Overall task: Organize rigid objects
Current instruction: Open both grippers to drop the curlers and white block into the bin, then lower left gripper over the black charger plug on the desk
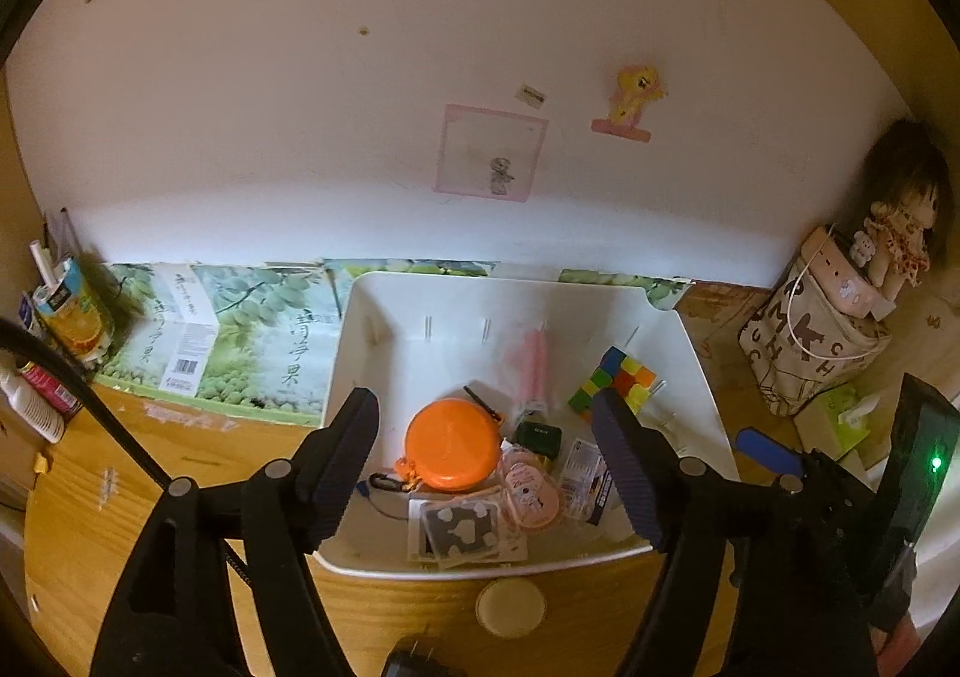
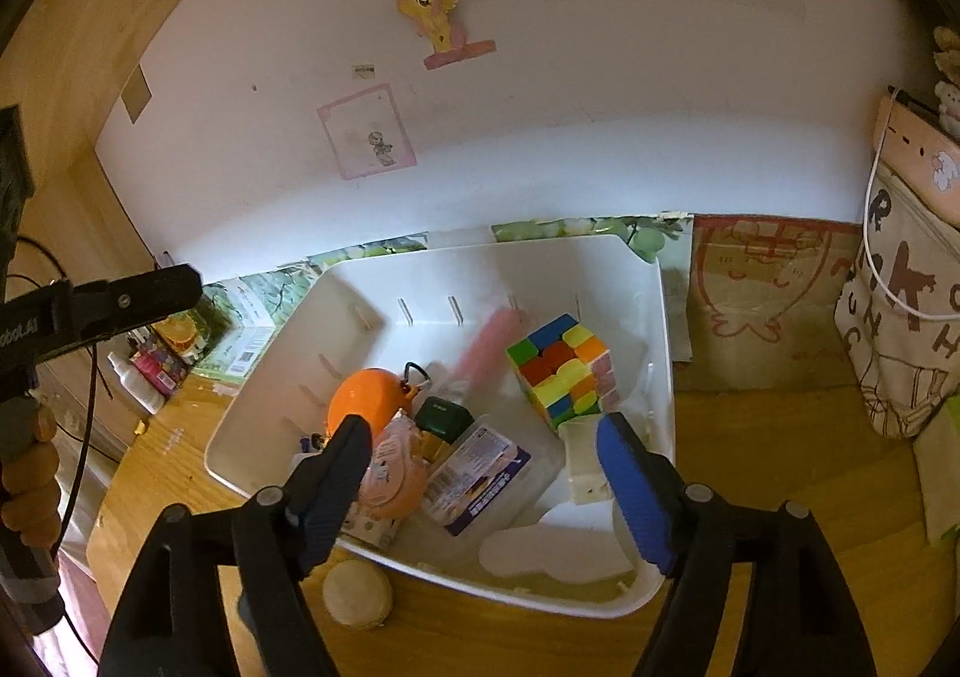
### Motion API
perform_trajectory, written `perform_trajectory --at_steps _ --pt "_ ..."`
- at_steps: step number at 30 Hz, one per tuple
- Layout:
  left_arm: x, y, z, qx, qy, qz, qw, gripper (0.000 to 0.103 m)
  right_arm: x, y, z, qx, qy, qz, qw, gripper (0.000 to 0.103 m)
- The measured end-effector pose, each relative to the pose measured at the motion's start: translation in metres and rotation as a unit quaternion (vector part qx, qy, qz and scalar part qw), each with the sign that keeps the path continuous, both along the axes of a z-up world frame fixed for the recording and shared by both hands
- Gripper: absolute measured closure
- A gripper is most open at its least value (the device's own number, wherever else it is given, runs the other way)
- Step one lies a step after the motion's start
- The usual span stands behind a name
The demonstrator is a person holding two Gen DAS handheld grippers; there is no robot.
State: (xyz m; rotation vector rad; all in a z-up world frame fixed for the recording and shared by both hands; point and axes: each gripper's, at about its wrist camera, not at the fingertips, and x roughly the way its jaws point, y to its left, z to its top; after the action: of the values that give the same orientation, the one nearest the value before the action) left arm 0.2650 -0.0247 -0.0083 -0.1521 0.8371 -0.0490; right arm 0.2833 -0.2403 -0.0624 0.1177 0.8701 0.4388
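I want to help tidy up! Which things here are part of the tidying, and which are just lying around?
Part of the tidying:
- white bin
- orange round case, inside it
- puzzle cube, inside it
- round cream disc, on the desk in front of the bin
- left gripper and right gripper, both open

Just lying around:
- doll
- letter-print bag
- juice carton

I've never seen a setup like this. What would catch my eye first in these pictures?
Probably the white bin on the wooden desk, crammed with small things: a bright orange round case on its left side and a multicoloured puzzle cube near its back right corner. Next, the two pairs of black tongs, left and right, hanging open over the bin and holding nothing. A cream round disc lies on the desk just outside the bin's near wall.
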Motion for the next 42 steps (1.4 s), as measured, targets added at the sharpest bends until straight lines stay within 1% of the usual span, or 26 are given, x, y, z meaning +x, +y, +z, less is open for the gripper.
perform_trajectory --at_steps 4,7,15,22,27,33,35,39,42 --pt "-0.016 0.009 0.006 0.012 -0.008 0.0 0.9999 0.024 -0.006 0.003 0.006 0.015 0.012 -0.008 1.0 0.023" --pt "-0.026 0.014 0.01 0.021 -0.009 -0.003 0.9997 0.024 -0.012 0.007 0.008 0.015 0.02 -0.009 1.0 0.023" --pt "-0.052 0.032 0.013 0.019 -0.006 -0.009 0.9998 0.024 -0.032 0.023 0.012 0.006 0.05 -0.02 0.999 0.022" --pt "-0.074 0.046 -0.001 0.012 0.013 -0.037 0.9991 0.023 -0.049 0.036 0.006 0.006 0.084 -0.046 0.995 0.022" --pt "-0.085 0.052 -0.013 0.018 0.024 -0.069 0.9972 0.023 -0.061 0.043 -0.003 0.013 0.11 -0.07 0.991 0.022" --pt "-0.099 0.056 -0.024 0.026 0.036 -0.121 0.9917 0.023 -0.073 0.054 -0.017 0.019 0.149 -0.109 0.983 0.022" --pt "-0.103 0.055 -0.028 0.032 0.041 -0.142 0.9885 0.023 -0.076 0.059 -0.022 0.02 0.162 -0.122 0.979 0.022" --pt "-0.111 0.052 -0.039 0.042 0.048 -0.178 0.982 0.023 -0.081 0.066 -0.036 0.025 0.195 -0.145 0.97 0.022" --pt "-0.115 0.051 -0.048 0.044 0.058 -0.2 0.9772 0.023 -0.082 0.072 -0.05 0.035 0.231 -0.16 0.959 0.022"
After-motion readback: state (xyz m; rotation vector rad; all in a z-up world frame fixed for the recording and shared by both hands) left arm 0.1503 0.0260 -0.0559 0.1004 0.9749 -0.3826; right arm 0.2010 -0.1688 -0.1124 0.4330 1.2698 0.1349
